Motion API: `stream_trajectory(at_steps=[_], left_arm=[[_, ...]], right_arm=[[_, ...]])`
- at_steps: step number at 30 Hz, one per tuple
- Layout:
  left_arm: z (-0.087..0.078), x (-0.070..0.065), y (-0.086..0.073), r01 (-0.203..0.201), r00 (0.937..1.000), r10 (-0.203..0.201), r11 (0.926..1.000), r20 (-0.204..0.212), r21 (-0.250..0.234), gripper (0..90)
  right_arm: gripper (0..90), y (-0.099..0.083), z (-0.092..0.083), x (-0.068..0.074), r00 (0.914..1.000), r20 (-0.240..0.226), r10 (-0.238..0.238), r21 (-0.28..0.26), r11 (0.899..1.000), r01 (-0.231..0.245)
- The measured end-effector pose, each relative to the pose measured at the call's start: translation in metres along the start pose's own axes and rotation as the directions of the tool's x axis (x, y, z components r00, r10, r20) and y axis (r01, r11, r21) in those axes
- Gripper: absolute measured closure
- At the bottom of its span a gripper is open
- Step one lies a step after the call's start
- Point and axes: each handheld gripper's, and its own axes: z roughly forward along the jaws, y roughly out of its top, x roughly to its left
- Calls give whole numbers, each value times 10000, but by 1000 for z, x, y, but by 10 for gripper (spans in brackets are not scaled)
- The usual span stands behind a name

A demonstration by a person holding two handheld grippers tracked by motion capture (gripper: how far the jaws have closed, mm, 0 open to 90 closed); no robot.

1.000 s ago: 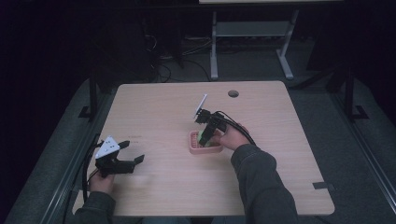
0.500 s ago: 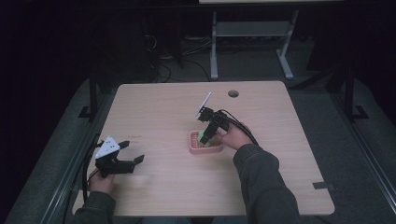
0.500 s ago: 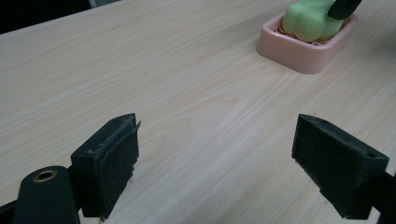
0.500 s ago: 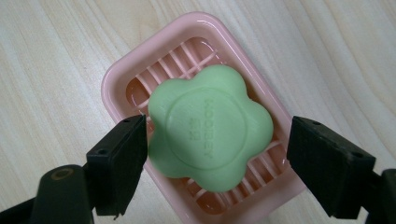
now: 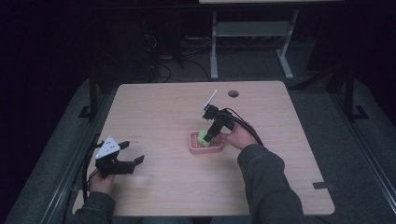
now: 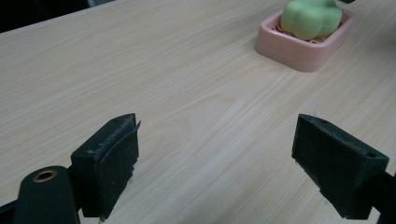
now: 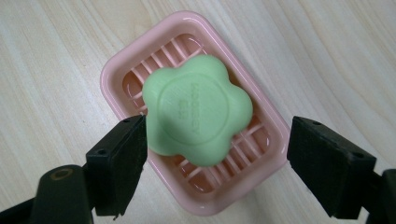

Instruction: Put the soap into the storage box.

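Light wood table [image 5: 177,112], round cable hole [image 5: 233,93] near far edge; pink soap dish [image 5: 204,143] sits approx mid-table, a bit right of centre; green flower-shaped soap [image 7: 198,111] lies in it, on the slatted bottom, embossed lettering on top too small to read.

Right hand-held gripper [image 5: 205,135] is over the dish, pointing down, person's right hand [image 5: 238,136] behind it, cable looping off to the right; in the right gripper view the jaws stand wide apart w/ the soap between them; left pad [image 7: 122,161] is at or just against the soap's edge, can't tell if touching; right pad [image 7: 327,161] well clear of soap, over the dish's far rim; so released, not clamping anything.

Left hand-held gripper [image 5: 133,157] at front-left of table, held low by the left hand [image 5: 100,183], grey three-cornered plate [image 5: 107,148] on top; jaws spread, nothing between them but bare table; in the left gripper view the dish w/ soap shows well ahead, upper right [image 6: 306,39].

Dark floor, metal frame legs [image 5: 252,46] beyond the table.
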Motion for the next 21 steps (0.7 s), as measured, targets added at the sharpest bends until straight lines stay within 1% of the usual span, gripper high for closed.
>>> stream_trajectory(at_steps=[9, 13, 21], left_arm=[[0, -1, 0, -31, 10000, 31, 10000, 16, 14, 144], [0, -1, 0, 35, 10000, -35, 10000, 16, -29, 144], [0, -1, 0, 0, 10000, 0, 10000, 27, 32, 144]], right_arm=[[199, -10, -9, -2, 9999, 67, 121, -146, 9998, -120], [199, -11, -12, -2, 9998, 75, 168, -207, 9996, -167], [200, -16, -16, -2, 9998, 107, 164, -143, 9998, -162]])
